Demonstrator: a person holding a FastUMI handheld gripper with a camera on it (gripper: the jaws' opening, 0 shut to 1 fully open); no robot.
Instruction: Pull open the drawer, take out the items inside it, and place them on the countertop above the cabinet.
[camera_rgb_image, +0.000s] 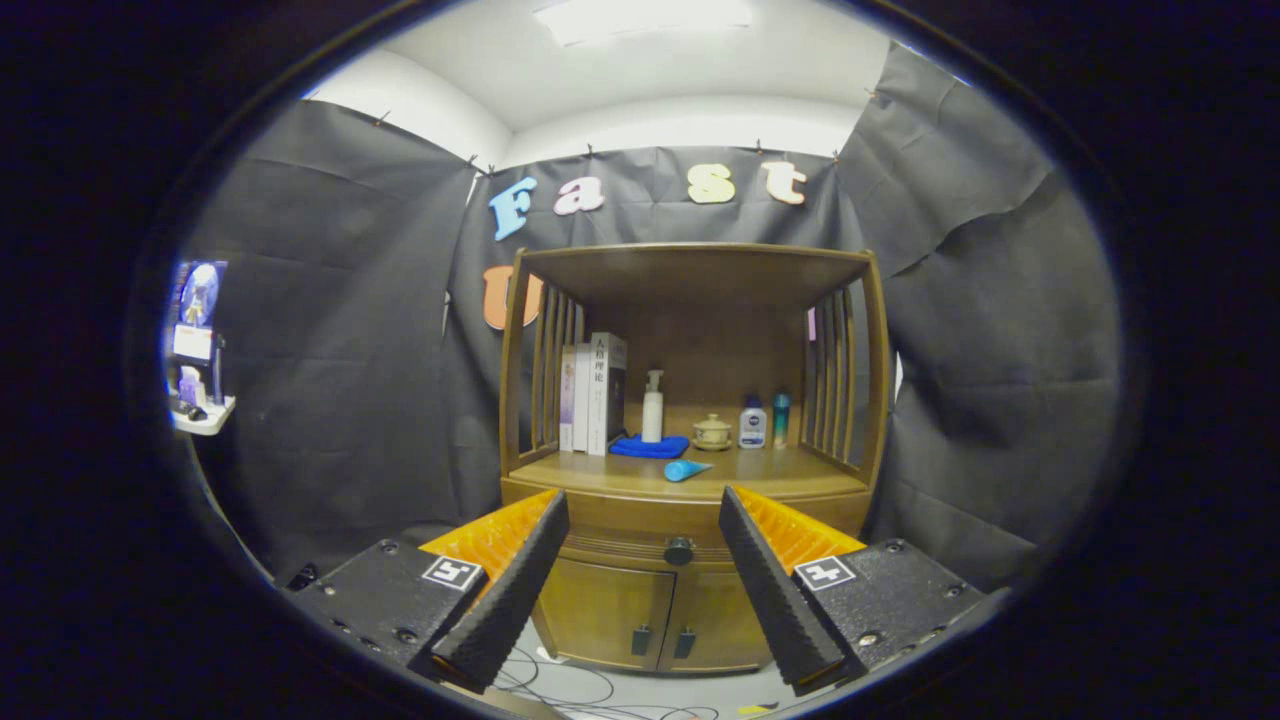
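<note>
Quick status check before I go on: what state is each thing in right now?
tool: open, holding nothing, short of the cabinet
drawer: shut, knob untouched
lower cabinet doors: shut
blue tube: lying on its side on the countertop
pump bottle: upright on a blue cloth
books: standing upright

Beyond the parted, empty fingers of the gripper (643, 495), a grey book (605, 393) bears vertical Chinese characters on its spine, too small to read surely. A square coded marker (452, 572) sits behind each finger. The white bottle (752, 424) farther right has an illegible label.
</note>
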